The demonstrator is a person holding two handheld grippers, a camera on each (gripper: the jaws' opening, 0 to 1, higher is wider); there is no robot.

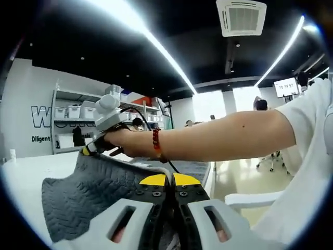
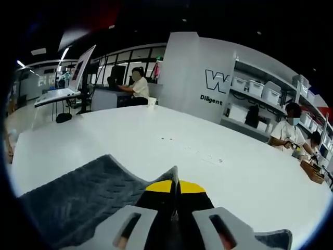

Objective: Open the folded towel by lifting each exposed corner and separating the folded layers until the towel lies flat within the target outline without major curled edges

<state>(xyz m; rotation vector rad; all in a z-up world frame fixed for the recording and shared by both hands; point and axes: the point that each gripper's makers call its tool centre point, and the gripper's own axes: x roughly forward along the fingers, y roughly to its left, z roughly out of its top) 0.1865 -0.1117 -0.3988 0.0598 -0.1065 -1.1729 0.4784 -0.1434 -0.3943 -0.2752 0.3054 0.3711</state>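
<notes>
two grippers (image 1: 170, 183) (image 2: 176, 188), one grey towel (image 1: 88, 192) between fingers

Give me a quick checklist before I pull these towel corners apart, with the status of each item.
1. Left gripper shut on the grey towel: ok, the jaws are closed with fabric between them.
2. Right gripper shut on the towel: ok, a raised edge runs into its closed jaws.
3. Towel lifted off the white table: ok, a fold stands up in the right gripper view.
4. Towel flat: not ok, it is ridged and folded.
5. Target outline: cannot tell.
6. Table ahead free of obstacles: ok in the right gripper view.
</notes>
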